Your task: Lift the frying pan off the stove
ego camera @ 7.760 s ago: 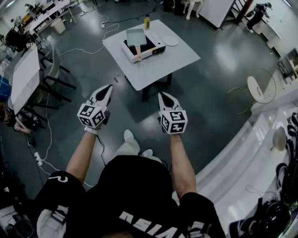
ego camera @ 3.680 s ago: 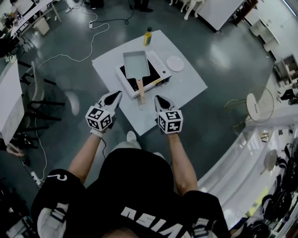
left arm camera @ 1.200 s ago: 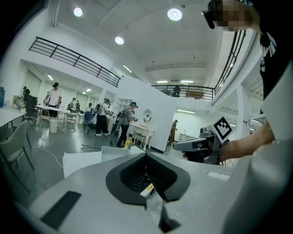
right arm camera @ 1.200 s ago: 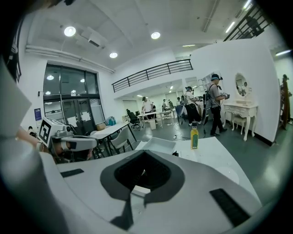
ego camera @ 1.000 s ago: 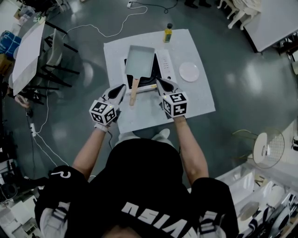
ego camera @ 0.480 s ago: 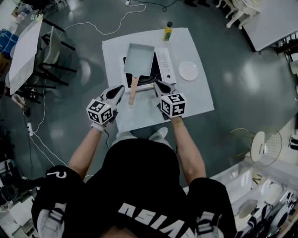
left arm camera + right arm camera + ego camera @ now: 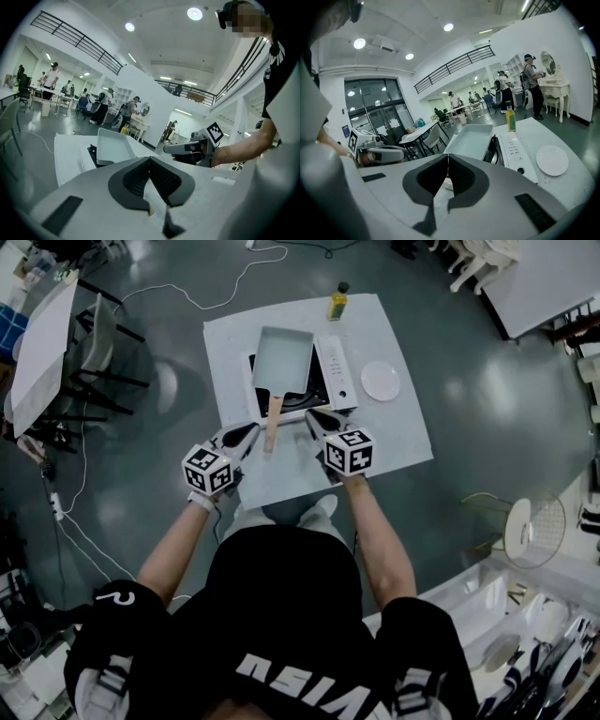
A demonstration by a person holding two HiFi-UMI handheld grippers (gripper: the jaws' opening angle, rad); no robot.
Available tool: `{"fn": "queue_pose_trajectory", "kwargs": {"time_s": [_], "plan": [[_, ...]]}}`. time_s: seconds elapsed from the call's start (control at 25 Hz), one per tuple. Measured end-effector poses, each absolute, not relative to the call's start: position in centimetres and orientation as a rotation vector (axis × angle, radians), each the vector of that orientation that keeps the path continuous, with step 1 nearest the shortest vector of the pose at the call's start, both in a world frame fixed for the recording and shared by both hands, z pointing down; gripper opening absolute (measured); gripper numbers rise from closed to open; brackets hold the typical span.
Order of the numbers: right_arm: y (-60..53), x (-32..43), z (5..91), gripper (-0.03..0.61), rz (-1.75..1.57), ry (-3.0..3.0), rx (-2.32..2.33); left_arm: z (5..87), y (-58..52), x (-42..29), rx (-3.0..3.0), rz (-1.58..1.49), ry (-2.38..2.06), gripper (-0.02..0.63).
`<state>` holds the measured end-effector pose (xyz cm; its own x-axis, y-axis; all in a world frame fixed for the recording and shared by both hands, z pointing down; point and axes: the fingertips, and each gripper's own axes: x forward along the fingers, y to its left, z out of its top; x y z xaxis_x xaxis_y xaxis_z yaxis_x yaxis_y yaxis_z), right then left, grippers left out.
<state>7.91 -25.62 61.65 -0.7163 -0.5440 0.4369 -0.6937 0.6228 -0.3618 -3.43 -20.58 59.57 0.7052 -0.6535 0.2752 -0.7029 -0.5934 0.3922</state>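
The frying pan, a grey rectangular one with raised sides, sits on the black top of the stove at the middle of a white table. Its wooden handle points toward the near edge of the table and the person. The left gripper is just to the left of the handle's near end and the right gripper a little further off to its right, so the handle runs between the two tips. Both grippers point away from the person toward the stove, and in the head view neither tip touches the handle or the pan. Each gripper's own view shows its two dark pads pressed together along a thin line with nothing between them, and the pan lies beyond the closed tips. The stove's white control strip runs along the right side of the pan. Further right on the table lies a round white plate, and at the far edge stands a yellow bottle with a dark cap. Around the table is dark floor, with a white cable at the far side and a second table with chairs to the far left.
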Motion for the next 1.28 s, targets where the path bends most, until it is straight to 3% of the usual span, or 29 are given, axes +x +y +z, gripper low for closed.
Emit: {"fn": "queue_pose_trajectory", "kwargs": {"time_s": [0.28,0.4,0.48,0.84,1.04,1.28], "plan": [[-25.1,6.5,64.2,-0.003,0.824,-2.536,0.981,61.7,-20.1,-3.7,2.416,0.148,-0.921,0.000],[-24.8,6.0,65.3,0.005,0.862,-2.525,0.953,62.9,-20.0,-3.8,2.384,0.139,-0.851,0.049],[-24.6,5.6,66.2,0.075,0.883,-2.515,0.928,63.8,-20.0,-3.8,2.356,0.128,-0.806,0.074],[-24.0,3.5,68.7,0.183,0.959,-2.519,0.809,67.2,-19.7,-2.6,2.266,0.096,-0.642,0.210],[-24.3,2.5,70.2,0.255,1.036,-2.518,0.745,69.4,-20.0,-1.9,2.235,0.119,-0.594,0.249],[-24.8,1.0,71.7,0.284,1.131,-2.516,0.676,71.0,-20.3,-1.0,2.197,0.118,-0.538,0.255]]}}
